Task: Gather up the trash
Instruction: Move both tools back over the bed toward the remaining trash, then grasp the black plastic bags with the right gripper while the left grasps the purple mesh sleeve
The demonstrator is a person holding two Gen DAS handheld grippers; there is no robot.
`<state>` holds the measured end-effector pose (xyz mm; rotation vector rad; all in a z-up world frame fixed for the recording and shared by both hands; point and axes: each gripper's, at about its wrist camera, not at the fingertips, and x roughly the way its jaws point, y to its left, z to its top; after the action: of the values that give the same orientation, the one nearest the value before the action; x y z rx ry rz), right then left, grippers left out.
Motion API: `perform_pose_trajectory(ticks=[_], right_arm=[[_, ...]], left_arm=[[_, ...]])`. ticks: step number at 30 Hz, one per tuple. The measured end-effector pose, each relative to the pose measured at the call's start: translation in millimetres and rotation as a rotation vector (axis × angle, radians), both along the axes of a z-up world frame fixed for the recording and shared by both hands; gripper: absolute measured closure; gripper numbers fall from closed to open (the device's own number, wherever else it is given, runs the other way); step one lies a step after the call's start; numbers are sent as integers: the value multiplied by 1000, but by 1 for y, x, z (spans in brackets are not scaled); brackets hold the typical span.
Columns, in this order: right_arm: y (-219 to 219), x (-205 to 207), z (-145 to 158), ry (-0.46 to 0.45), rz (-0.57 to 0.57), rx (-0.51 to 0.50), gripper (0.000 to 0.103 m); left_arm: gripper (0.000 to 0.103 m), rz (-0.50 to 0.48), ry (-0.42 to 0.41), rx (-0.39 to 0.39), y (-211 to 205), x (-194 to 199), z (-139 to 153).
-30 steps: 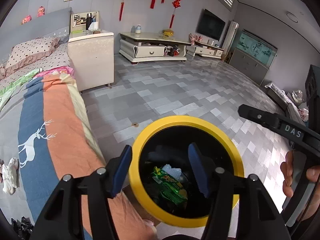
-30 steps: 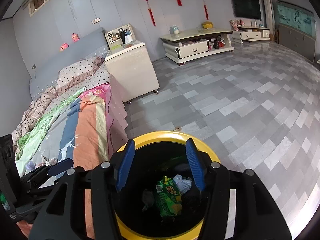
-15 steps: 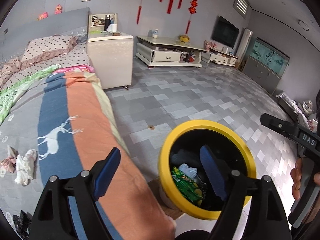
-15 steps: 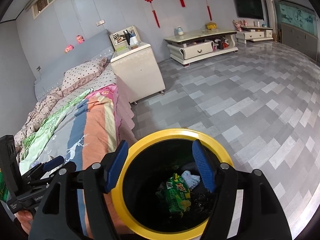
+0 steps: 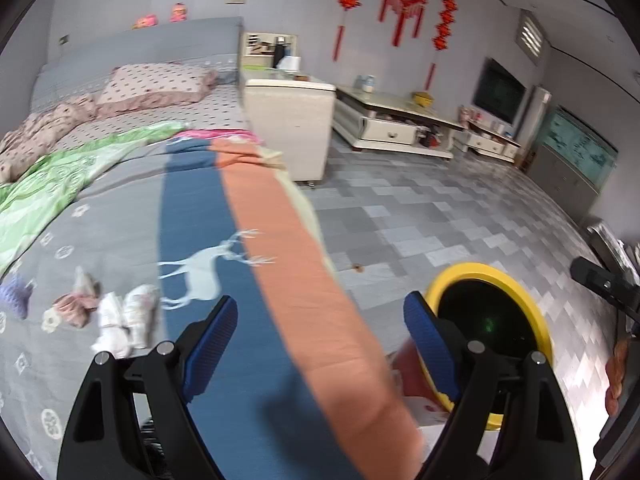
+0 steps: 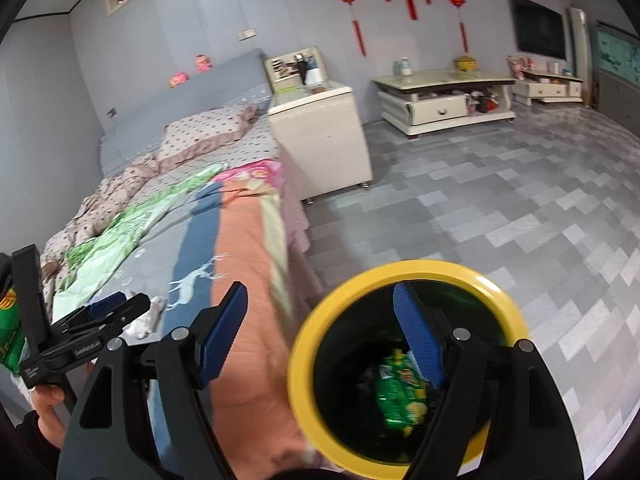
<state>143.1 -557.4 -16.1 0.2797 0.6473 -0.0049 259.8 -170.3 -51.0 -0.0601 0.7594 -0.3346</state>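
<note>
A yellow-rimmed black trash bin (image 6: pixel 304 344) stands on the floor beside the bed; a green snack wrapper (image 6: pixel 400 394) lies inside. The bin also shows in the left wrist view (image 5: pixel 536 316). My right gripper (image 6: pixel 320 328) is open and empty, over the bin's left rim. My left gripper (image 5: pixel 320 328) is open and empty, over the bed's edge. Crumpled white tissues (image 5: pixel 122 320) and a pinkish scrap (image 5: pixel 78 306) lie on the bed cover to its left. The left gripper also shows in the right wrist view (image 6: pixel 108 308).
The bed (image 5: pixel 200 200) has a grey, blue and orange cover. A cream cabinet (image 5: pixel 292 120) stands at its far side. A low TV stand (image 5: pixel 392 128) lines the back wall. A green packet (image 6: pixel 10 328) shows at the far left edge. Grey tiled floor (image 6: pixel 500 208) spreads right.
Both grippers have swung left, from over the bin toward the bed. The left one now faces the bed cover and the tissues. Both stay open.
</note>
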Motion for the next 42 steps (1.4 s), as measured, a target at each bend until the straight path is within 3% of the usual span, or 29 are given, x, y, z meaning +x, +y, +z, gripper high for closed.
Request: perform_pose_trajectory(ticks=[7, 23, 33, 42], right_arm=[[56, 14, 3, -29, 92, 15, 31], [200, 41, -2, 8, 347, -14, 30], [290, 52, -32, 77, 510, -33, 30], [362, 55, -73, 156, 657, -66, 30]], left_arm=[[21, 114, -7, 3, 62, 9, 3], [21, 407, 4, 79, 226, 33, 4], [21, 556, 56, 115, 319, 45, -16], [21, 638, 118, 131, 374, 63, -50]])
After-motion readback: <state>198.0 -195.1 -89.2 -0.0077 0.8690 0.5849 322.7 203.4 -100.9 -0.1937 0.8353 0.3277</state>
